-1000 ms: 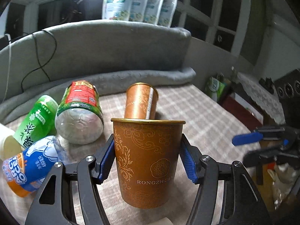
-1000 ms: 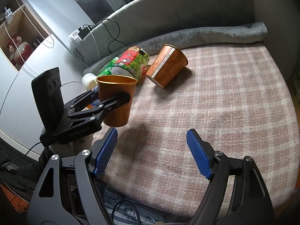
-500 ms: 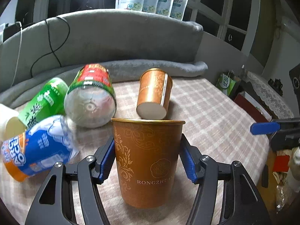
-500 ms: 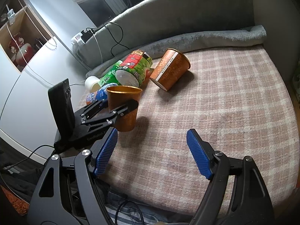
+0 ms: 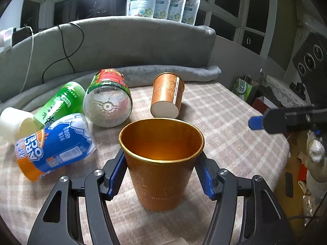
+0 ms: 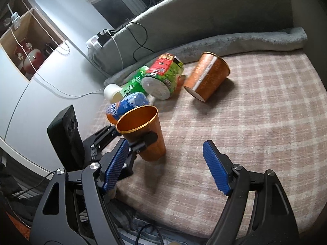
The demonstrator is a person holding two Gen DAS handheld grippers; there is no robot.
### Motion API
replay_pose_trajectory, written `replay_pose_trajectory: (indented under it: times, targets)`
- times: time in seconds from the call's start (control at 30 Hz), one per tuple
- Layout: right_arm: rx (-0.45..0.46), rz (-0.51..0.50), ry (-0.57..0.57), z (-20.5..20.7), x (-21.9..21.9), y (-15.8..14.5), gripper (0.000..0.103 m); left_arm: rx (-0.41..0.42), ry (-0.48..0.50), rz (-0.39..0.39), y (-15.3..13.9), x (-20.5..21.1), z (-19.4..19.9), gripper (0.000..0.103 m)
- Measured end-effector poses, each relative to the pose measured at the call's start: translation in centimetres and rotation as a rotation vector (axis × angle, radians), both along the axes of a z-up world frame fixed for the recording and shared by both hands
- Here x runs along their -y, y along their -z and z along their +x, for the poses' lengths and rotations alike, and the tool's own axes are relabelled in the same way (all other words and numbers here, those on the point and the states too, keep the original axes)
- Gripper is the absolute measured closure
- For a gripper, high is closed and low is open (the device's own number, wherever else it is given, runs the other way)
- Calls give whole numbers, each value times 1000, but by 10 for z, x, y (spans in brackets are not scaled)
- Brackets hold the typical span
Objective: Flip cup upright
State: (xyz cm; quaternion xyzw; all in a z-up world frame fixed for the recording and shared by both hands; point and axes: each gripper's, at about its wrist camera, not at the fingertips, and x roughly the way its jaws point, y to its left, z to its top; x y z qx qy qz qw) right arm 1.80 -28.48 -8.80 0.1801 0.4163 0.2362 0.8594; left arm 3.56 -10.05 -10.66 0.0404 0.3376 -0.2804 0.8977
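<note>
My left gripper [image 5: 161,175] is shut on an orange paper cup [image 5: 162,171] with a gold rim. The cup stands upright, mouth up, with its base on the plaid blanket [image 5: 224,134]. In the right wrist view the same cup [image 6: 143,134] sits at the blanket's left edge with the left gripper [image 6: 143,143] around it. A second orange cup [image 5: 167,95] lies on its side farther back, base toward me; it also shows in the right wrist view [image 6: 206,75]. My right gripper [image 6: 165,167] is open and empty above the blanket's front.
Bottles lie on their sides at the left: a blue and orange one [image 5: 53,145], a green one [image 5: 59,104] and a large red-and-green one [image 5: 108,100]. A white cup [image 5: 12,122] lies beside them. A grey cushion [image 5: 122,47] rises behind. The blanket's edge drops off at the right.
The left gripper has lowered the orange cup onto the blanket and tilted down, so the cup's inside now shows. The right gripper has moved closer to the cup.
</note>
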Motion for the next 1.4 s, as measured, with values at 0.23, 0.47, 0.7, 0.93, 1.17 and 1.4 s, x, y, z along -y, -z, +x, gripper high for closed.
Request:
replay_pose_trajectory:
  times: [0.23,0.47,0.7,0.93,1.17,1.4]
  targets:
    - [13,-11,20,-4,-4,-1,24,-9,4,-2,1,-4,-12,39]
    - [41,-46,46,-14,-5,-3,24,-16,1,-7,1,-9,-21,38]
    - [57,-59,54,-22,-5,-6,24,-35,22,-19,0,-11,-26,23]
    - [73,-70,57,-28,-7,-8,24,-36,27,-6,-3,-16,-36,22]
    - [118,-108,89,-35,-7,-9,24,-52,26,-7,-8,-34,-54,22]
    - [165,-168,144,-41,-10,-11,24,12,-72,-30,-30,-62,-70,22]
